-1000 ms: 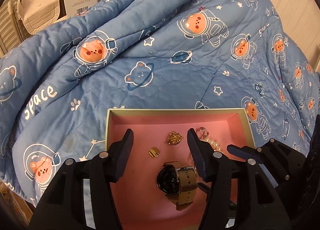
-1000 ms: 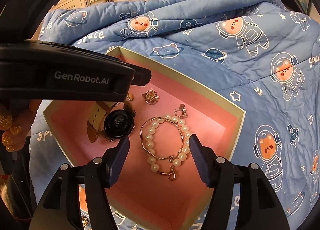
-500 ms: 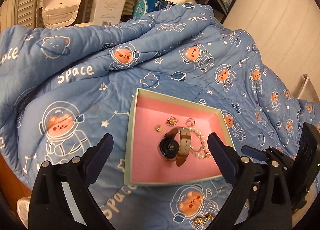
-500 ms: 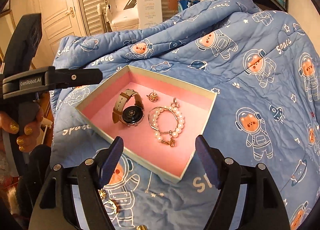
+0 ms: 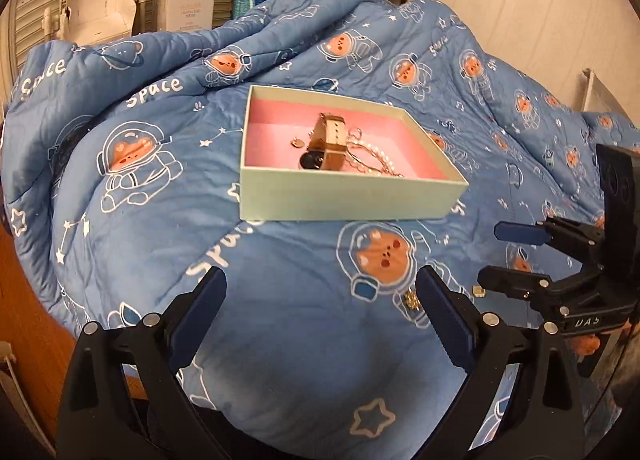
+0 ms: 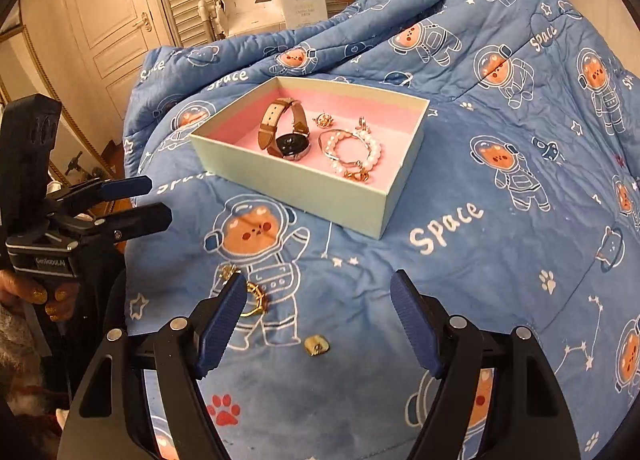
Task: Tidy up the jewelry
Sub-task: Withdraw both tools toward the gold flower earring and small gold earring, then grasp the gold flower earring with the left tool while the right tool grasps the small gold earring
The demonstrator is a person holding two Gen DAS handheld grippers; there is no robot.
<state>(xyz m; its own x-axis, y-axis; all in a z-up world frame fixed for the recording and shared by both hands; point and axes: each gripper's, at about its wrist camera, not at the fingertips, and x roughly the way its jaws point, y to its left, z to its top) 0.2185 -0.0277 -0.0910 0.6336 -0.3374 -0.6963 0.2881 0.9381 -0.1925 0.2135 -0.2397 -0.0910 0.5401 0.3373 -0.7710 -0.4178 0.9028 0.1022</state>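
Two grippers hang above a blue space-bear quilt [image 6: 460, 268], both spread wide and holding nothing. From the right wrist view, the left gripper [image 6: 154, 201] enters at nine o'clock, its body cut off by the frame edge; part of a hand with gold-glitter nails [image 6: 44, 296] shows below it. At seven o'clock of centre a gold chain piece [image 6: 256, 298] lies on the quilt, partly hidden behind the right gripper's [image 6: 318, 314] left finger, so its full shape cannot be made out. Just right of it, between the fingers at six o'clock, sits a small square gold earring [image 6: 317, 344].

Above centre, at twelve o'clock, stands the pale green box with pink lining [image 6: 320, 191]. Inside, from the left: a tan-strapped watch [image 6: 286, 131] with a dark face, a small gold charm [image 6: 324, 120] at its one o'clock, then a pearl bracelet [image 6: 352, 151] looped with a thin gold bangle; a clasp-like bit at the bracelet's twelve o'clock is too small to identify.

From the left wrist view, the left gripper [image 5: 320, 310] frames bare quilt, and the box's [image 5: 344, 195] near wall hides the watch's [image 5: 326, 139] lower part and much of the bracelet [image 5: 376, 159]. At four o'clock the right gripper [image 5: 492, 258] shows side-on.
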